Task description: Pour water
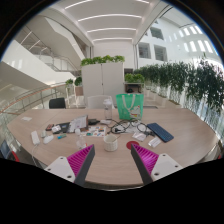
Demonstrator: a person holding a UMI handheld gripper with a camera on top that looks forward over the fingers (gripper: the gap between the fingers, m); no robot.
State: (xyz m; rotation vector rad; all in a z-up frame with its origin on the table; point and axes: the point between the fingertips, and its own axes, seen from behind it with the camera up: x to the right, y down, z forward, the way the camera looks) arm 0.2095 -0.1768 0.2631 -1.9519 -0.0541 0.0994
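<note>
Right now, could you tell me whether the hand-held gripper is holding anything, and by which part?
Nothing is held. The hand-held gripper is open, its fingers apart above the table; a small white cup stands just ahead, untouched.

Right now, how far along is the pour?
Done: nothing visible yet. The gripper is open and empty, its pink pads apart above the wooden table. In hand: an approach at most; a small white cup stands just ahead of the fingers, untouched. Left: grasping a water vessel and the pour itself. I cannot tell which item in the clutter beyond, near the green bag, holds water.
</note>
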